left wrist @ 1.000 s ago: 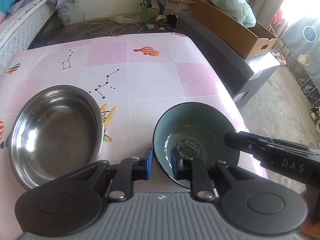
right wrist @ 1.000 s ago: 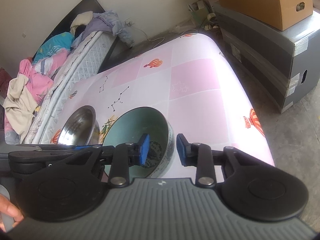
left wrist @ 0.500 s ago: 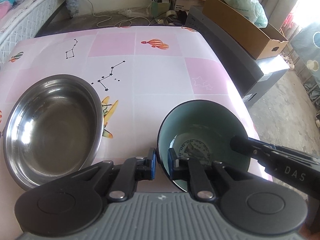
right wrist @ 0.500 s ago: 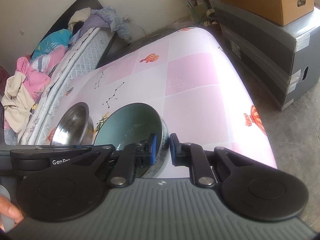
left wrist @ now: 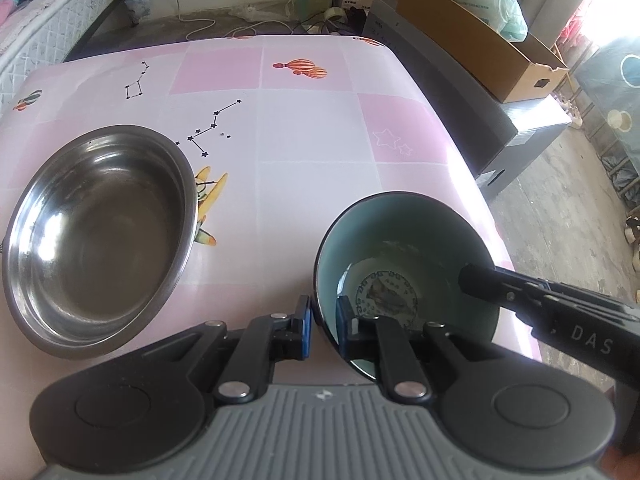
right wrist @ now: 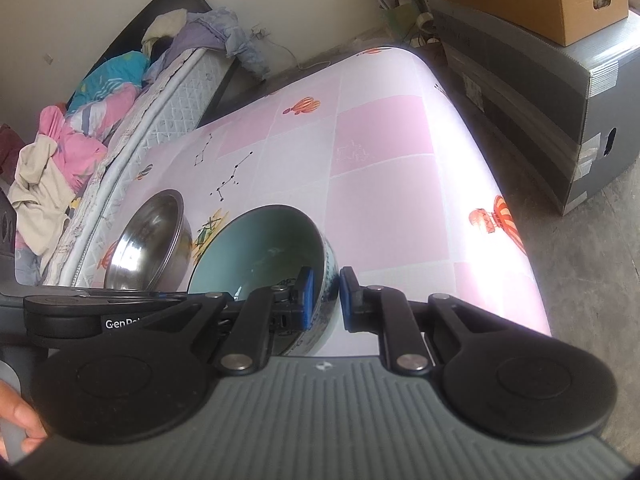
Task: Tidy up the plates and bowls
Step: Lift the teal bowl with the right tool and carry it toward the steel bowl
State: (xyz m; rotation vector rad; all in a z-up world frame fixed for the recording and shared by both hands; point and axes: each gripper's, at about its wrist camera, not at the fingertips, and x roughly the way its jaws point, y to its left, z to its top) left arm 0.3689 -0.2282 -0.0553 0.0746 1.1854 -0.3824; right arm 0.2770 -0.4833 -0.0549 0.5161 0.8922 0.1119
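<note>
A teal ceramic bowl [left wrist: 404, 248] with a dark rim and a patterned bottom is held near the table's front right edge. My left gripper [left wrist: 323, 330] is shut on its near-left rim, one pad inside, one outside. My right gripper [right wrist: 325, 300] is shut on the bowl [right wrist: 264, 240] at its right rim; one of its fingers [left wrist: 520, 292] reaches into the bowl in the left wrist view. A steel bowl [left wrist: 96, 236] sits empty on the table to the left, also visible in the right wrist view [right wrist: 144, 240].
The table [left wrist: 312, 132] has a pink checked cloth with balloons and constellations. A grey crate [right wrist: 540, 92] with a cardboard box [left wrist: 480, 40] stands off the right edge. A mattress with clothes [right wrist: 120, 120] lies beyond the left side.
Both grippers have closed on the teal bowl's rim. The bowl has shifted slightly to the right and nearer the table's front edge.
</note>
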